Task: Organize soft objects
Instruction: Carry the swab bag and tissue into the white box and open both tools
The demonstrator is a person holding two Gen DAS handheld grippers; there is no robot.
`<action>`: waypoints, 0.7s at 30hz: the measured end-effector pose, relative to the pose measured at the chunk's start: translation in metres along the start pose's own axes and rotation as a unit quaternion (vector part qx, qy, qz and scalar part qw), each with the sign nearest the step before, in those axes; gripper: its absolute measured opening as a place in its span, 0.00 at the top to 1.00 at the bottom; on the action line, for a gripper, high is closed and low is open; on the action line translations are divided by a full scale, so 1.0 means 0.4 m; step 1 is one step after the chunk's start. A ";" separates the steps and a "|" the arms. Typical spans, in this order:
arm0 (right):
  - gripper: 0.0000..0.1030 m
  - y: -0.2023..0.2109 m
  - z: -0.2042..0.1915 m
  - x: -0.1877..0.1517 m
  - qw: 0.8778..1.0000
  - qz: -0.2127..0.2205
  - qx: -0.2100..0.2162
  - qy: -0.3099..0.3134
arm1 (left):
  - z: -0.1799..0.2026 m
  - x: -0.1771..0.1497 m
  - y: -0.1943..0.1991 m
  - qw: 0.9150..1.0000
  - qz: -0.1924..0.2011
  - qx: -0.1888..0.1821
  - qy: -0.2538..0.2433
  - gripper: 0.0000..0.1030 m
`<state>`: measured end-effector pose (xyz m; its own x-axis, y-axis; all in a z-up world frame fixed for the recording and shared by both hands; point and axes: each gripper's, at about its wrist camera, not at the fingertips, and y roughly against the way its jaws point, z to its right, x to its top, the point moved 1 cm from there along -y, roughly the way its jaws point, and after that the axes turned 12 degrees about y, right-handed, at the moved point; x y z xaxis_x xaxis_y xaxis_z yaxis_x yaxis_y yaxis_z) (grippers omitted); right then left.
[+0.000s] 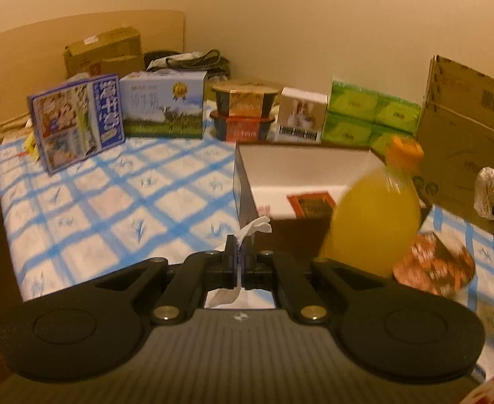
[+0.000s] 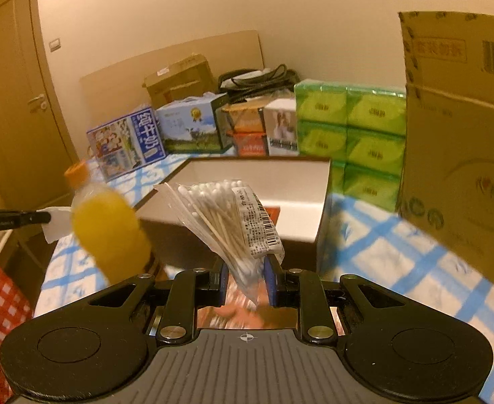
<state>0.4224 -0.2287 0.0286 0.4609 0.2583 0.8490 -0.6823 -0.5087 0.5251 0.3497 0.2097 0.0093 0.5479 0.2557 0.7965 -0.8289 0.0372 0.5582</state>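
Note:
My left gripper (image 1: 239, 247) is shut on a white tissue (image 1: 257, 226), which pokes out above and below its closed fingers; from the right wrist view the tissue (image 2: 56, 222) hangs at the far left. My right gripper (image 2: 246, 269) is shut on a clear bag of cotton swabs (image 2: 226, 219), held up above the table; the bag also shows at the right edge of the left wrist view (image 1: 492, 195). An open white box (image 1: 301, 175) sits ahead of both grippers, also in the right wrist view (image 2: 274, 181).
An orange juice bottle (image 1: 378, 215) stands tilted and blurred beside the box, on the blue checked tablecloth (image 1: 112, 202). A snack packet (image 1: 435, 262) lies by it. Milk cartons (image 1: 78, 121), noodle bowls (image 1: 243, 111), green tissue packs (image 2: 348, 134) and a cardboard box (image 2: 462, 134) line the back and right.

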 end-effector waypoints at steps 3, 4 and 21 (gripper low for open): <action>0.78 -0.050 0.034 0.042 1.000 0.005 0.001 -0.004 | 0.010 0.063 -0.045 1.000 0.010 -0.009 -0.008 0.99; 0.78 -0.066 0.043 0.053 1.000 0.006 -0.002 -0.006 | 0.014 0.086 -0.063 1.000 0.014 -0.014 -0.010 0.99; 0.78 -0.338 0.148 0.135 0.999 -0.045 -0.013 -0.005 | 0.174 0.260 -0.420 0.992 -0.034 -0.078 -0.087 0.99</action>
<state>0.5732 -0.1948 0.0000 0.5271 0.2931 0.7977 -0.6521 -0.4624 0.6008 0.5539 0.1629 0.0145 0.6030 0.0765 0.7941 -0.7893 0.2021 0.5798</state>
